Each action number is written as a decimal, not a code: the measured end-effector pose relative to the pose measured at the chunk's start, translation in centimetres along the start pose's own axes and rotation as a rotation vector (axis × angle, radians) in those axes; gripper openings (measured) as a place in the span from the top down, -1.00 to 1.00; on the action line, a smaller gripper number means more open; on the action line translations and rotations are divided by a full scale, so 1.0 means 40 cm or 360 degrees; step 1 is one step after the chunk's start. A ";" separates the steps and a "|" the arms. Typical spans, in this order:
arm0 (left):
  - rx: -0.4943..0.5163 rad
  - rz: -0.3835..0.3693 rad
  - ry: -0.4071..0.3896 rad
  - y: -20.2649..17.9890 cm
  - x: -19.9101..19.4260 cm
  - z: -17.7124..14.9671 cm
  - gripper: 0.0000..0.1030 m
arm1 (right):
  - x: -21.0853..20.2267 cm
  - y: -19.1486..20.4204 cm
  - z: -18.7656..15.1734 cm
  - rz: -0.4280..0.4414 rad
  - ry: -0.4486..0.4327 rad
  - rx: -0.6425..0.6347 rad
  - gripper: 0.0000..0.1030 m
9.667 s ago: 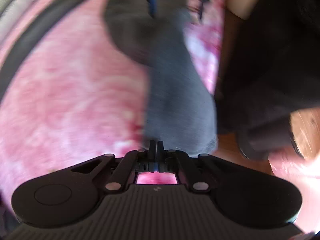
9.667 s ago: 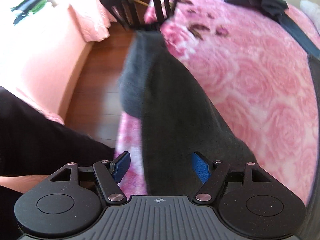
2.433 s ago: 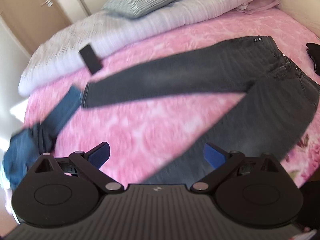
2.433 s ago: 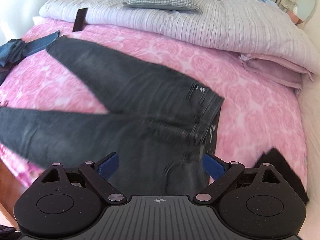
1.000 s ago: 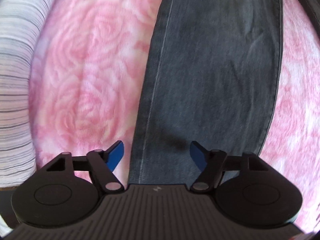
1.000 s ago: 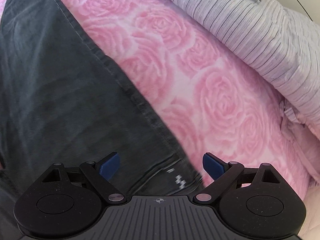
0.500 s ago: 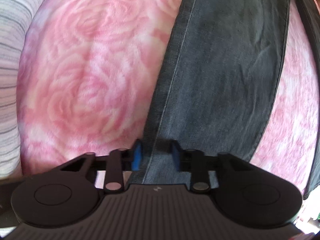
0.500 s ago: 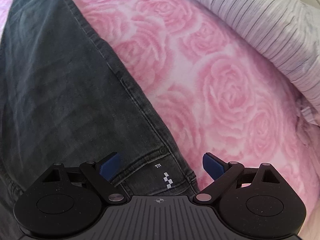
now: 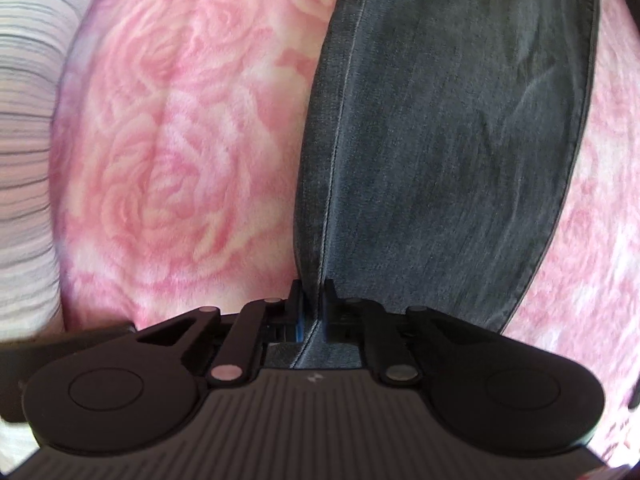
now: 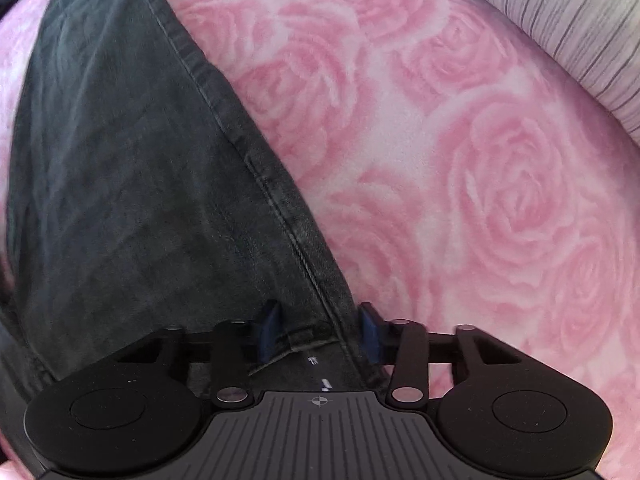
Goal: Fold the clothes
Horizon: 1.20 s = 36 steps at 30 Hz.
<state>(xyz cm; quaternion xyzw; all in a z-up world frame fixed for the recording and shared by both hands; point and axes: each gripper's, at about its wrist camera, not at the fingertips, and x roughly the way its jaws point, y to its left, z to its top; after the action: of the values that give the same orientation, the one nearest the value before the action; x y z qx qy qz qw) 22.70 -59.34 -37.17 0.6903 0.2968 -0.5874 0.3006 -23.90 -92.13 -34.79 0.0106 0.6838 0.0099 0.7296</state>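
Dark grey jeans (image 9: 452, 128) lie spread on a pink rose-patterned bedspread (image 9: 172, 152). My left gripper (image 9: 313, 308) is shut on the side-seam edge of one jeans leg, with the fabric pinched between its blue pads. In the right wrist view the jeans (image 10: 132, 184) run up to the left. My right gripper (image 10: 318, 330) straddles the outer seam near the waistband; its jaws are partly closed with a gap still between the pads and the denim bunching between them.
A white and grey striped duvet lies along the left edge of the left wrist view (image 9: 20, 128) and at the upper right of the right wrist view (image 10: 568, 20). Pink bedspread (image 10: 460, 168) extends to the right of the jeans.
My left gripper has closed fully onto the jeans leg seam. My right gripper has moved down over the waistband edge and its jaws have narrowed around it.
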 end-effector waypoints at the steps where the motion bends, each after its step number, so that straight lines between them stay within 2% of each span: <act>1: -0.0032 0.0012 -0.0013 -0.010 -0.008 -0.005 0.93 | -0.008 0.008 -0.003 -0.0021 -0.0011 -0.0006 0.45; 4: -0.0113 0.0128 -0.0069 -0.051 -0.060 -0.025 0.93 | -0.058 0.049 -0.022 -0.0110 -0.0068 -0.0071 0.53; 8: -0.0215 0.0325 -0.0160 -0.168 -0.183 -0.060 0.93 | -0.165 0.130 -0.063 -0.0275 -0.0190 -0.0151 0.55; 15: -0.0373 0.0607 -0.0227 -0.479 -0.370 -0.149 0.93 | -0.339 0.361 -0.196 -0.0620 -0.0450 -0.0269 0.55; 20: -0.0425 0.0798 -0.0194 -0.797 -0.488 -0.200 0.93 | -0.414 0.558 -0.345 -0.0790 -0.0575 -0.0374 0.55; 23: -0.0427 0.0836 -0.0140 -1.012 -0.508 -0.216 0.93 | -0.404 0.681 -0.455 -0.0778 -0.0588 -0.0490 0.55; 26: -0.0463 0.0769 -0.0077 -1.187 -0.472 -0.210 0.93 | -0.351 0.769 -0.562 -0.0699 -0.0511 -0.0621 0.55; 29: -0.0460 0.0703 -0.0035 -1.341 -0.413 -0.189 0.96 | -0.281 0.813 -0.647 -0.0616 -0.0426 -0.0739 0.55; 33: -0.0409 0.0722 -0.0002 -1.465 -0.329 -0.149 0.96 | -0.191 0.831 -0.701 -0.0568 -0.0343 -0.0844 0.55; 36: -0.0379 0.0826 -0.0005 -1.510 -0.315 -0.145 0.96 | -0.173 0.838 -0.696 -0.0600 -0.0333 -0.0856 0.56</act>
<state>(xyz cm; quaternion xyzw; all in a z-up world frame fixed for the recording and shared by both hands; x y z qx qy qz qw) -21.40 -16.79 -27.98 0.7020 0.1767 -0.4530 0.5203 -52.12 -58.79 -28.74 -0.3075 0.5682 0.0537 0.7614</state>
